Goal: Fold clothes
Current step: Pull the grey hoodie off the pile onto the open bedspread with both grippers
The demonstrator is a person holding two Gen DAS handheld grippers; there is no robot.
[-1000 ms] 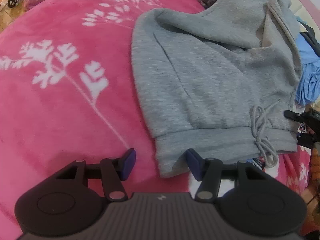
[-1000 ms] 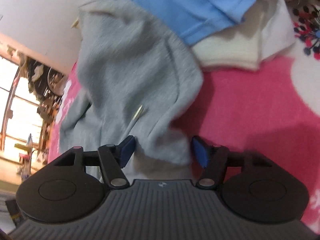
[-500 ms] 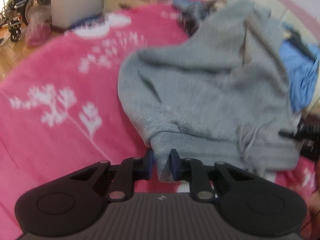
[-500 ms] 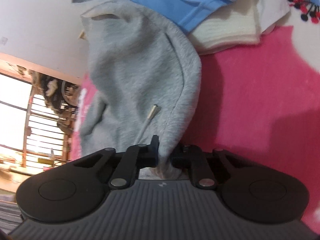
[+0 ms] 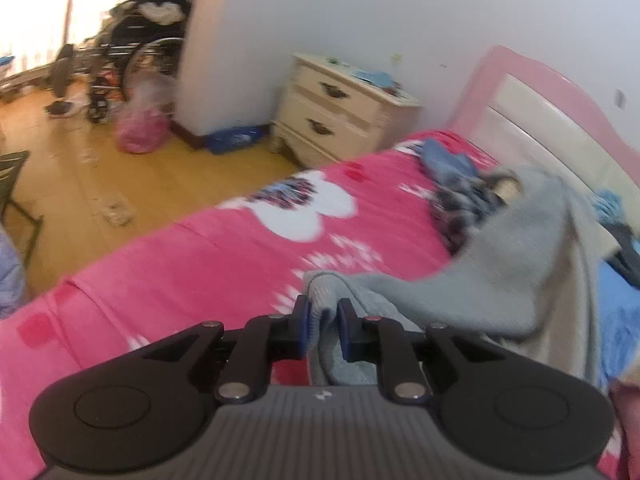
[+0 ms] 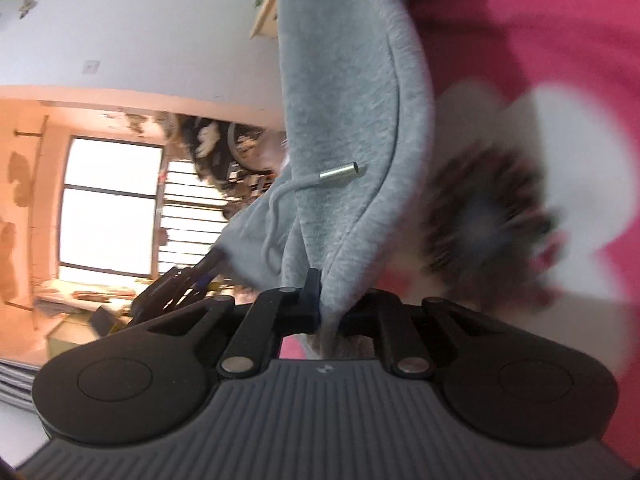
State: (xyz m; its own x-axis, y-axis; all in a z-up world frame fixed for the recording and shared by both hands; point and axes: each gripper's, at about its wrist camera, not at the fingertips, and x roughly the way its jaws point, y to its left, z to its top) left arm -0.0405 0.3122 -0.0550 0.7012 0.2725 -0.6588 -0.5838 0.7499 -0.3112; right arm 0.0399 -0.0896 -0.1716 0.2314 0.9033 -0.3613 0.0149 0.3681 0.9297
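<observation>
Hoodie (image 5: 520, 276) lifted off pink blanket (image 5: 200, 272); nightstand (image 5: 344, 108), wheelchair (image 5: 132, 60) beyond.

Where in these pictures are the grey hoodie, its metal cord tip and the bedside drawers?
grey hoodie (image 5: 512, 280): left wrist view, on its lifted body fabric.
metal cord tip (image 6: 339, 173): right wrist view, mid-barrel.
bedside drawers (image 5: 336, 108): left wrist view, on the drawer fronts.

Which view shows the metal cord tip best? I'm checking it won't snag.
The right wrist view: the metal cord tip lies sharp against the grey sweater, above the right gripper. The left wrist view shows blurred sweater only, no tip.
</observation>
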